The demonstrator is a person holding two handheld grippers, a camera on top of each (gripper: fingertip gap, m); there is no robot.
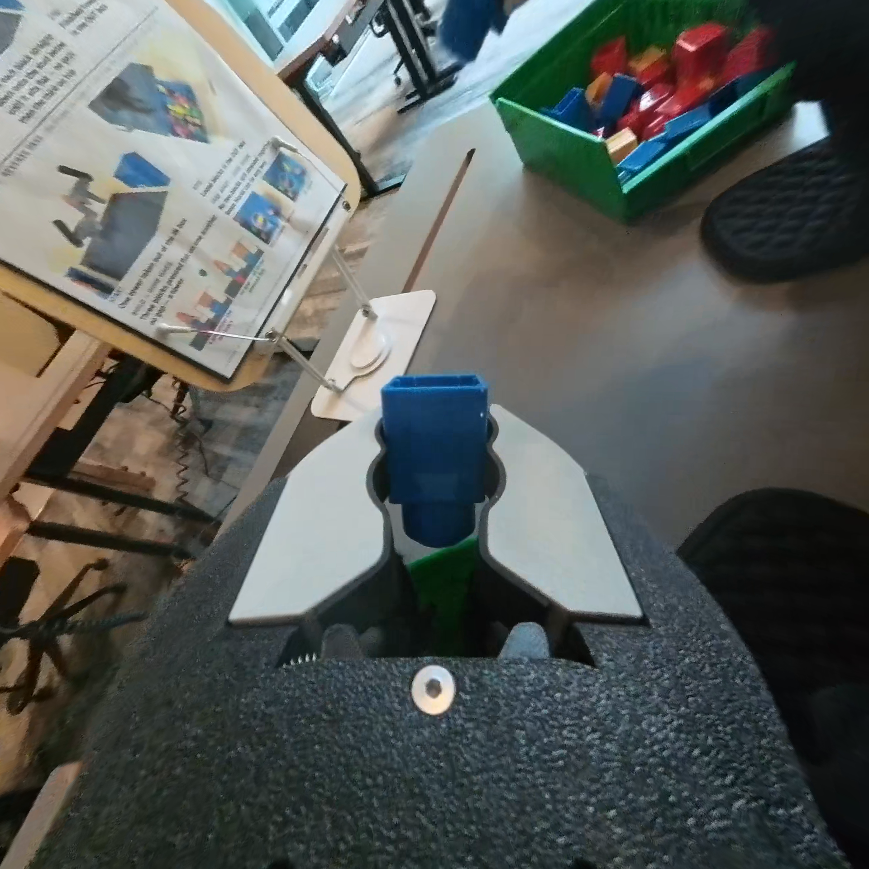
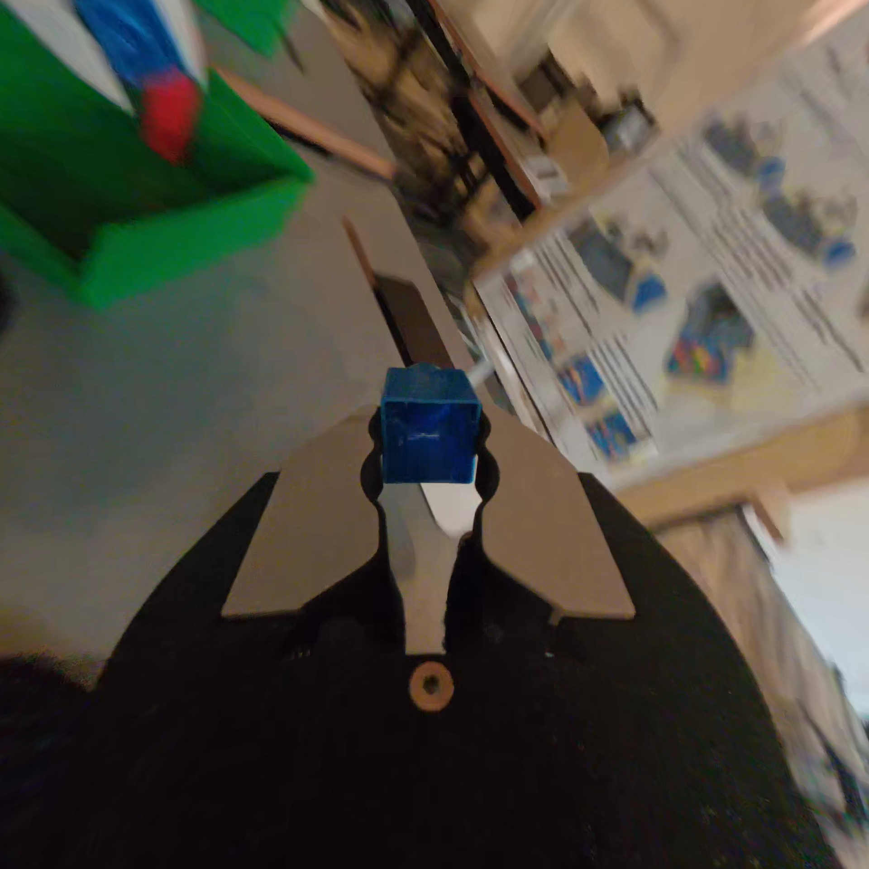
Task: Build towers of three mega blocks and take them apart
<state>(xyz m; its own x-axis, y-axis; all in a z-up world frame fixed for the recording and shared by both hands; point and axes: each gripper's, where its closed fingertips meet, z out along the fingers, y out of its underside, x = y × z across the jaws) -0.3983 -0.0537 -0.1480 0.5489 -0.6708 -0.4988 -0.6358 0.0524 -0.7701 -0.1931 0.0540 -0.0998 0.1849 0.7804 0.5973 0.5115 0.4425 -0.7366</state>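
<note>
Two wrist-cam views, both tilted.

Left view, L to R: an instruction sheet (image 1: pixel 155 178) w/ photos sits on a wire stand at far left, its white base plate (image 1: pixel 376 343) resting on the grey table (image 1: pixel 588 376). At centre the left gripper (image 1: pixel 435 451) is clamped on a blue block (image 1: pixel 432 442) — hollow underside pointing away, round stud toward the camera. The flat grey fingers (image 1: pixel 319 531) press its two smooth side walls; scalloped inner edges cradle it. A bit of green shows below the stud; can't tell what it is. Upper right: a green bin (image 1: pixel 578 155) heaped w/ red, blue and orange blocks, blurred. A dark shape crowds the right edge, unclear.

Right view, heavy motion blur: a green bin (image 2: pixel 188 244) at upper left w/ blue and red smears inside. Centre: the right gripper (image 2: pixel 430 442) is closed on a second blue block (image 2: pixel 430 437), open hollow end facing the camera. The sheet sits at right, unreadable.

Both blocks are held in the air above the table, not yet joined.

Handling, as a guess: moulded hard plastic, thin-walled, light, stiff, somewhat slick. Best grip is across flat opposite sides, as now — leaving the stud and the hollow free for mating. Squeezing near the open rim might flex the walls a little.
</note>
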